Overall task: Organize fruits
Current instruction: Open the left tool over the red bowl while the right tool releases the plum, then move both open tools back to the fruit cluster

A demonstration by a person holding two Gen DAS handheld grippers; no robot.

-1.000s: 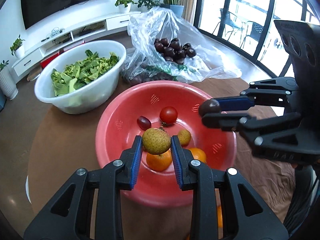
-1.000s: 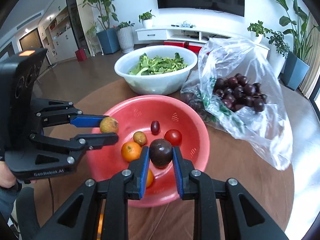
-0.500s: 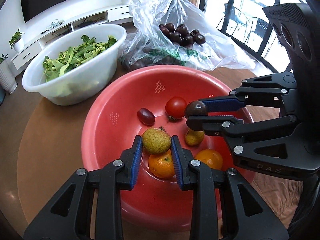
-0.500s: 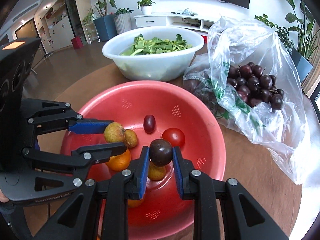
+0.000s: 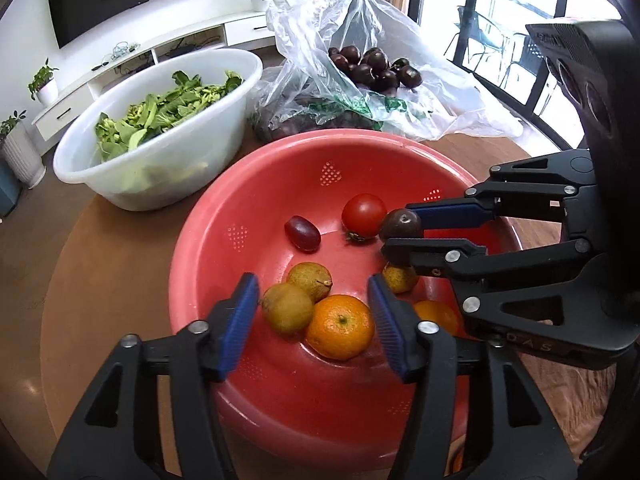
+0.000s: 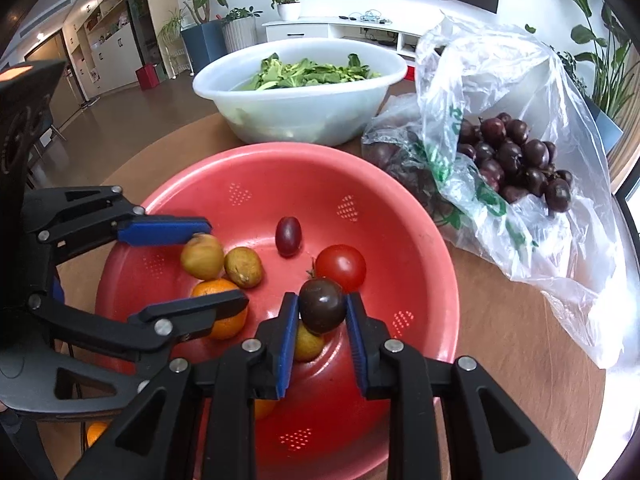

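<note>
The red bowl (image 5: 360, 136) (image 6: 280, 150) holds a red tomato (image 5: 364, 216), a dark grape (image 5: 302, 233), two oranges (image 5: 340, 332) and several yellow-brown fruits. My left gripper (image 5: 312, 300) (image 6: 228, 265) hangs low in the bowl and its jaws are opening. One yellow-brown fruit (image 5: 287, 307) (image 6: 202, 256) lies free between them, beside the orange; the pads do not press it. My right gripper (image 6: 322, 312) (image 5: 400, 230) is shut on a dark purple fruit (image 6: 322, 310), held just above the bowl's floor next to the tomato (image 6: 341, 267).
A white basin (image 5: 160, 184) (image 6: 300, 112) of green leaves stands behind the bowl. To its right lies a clear plastic bag (image 5: 440, 92) (image 6: 560, 208) with several dark fruits. Everything rests on a round brown table (image 5: 100, 280).
Both grippers sank toward the bowl. The left jaws then spread apart, and the yellow-brown fruit they held dropped into the bowl beside the orange. The right gripper keeps its dark fruit.
</note>
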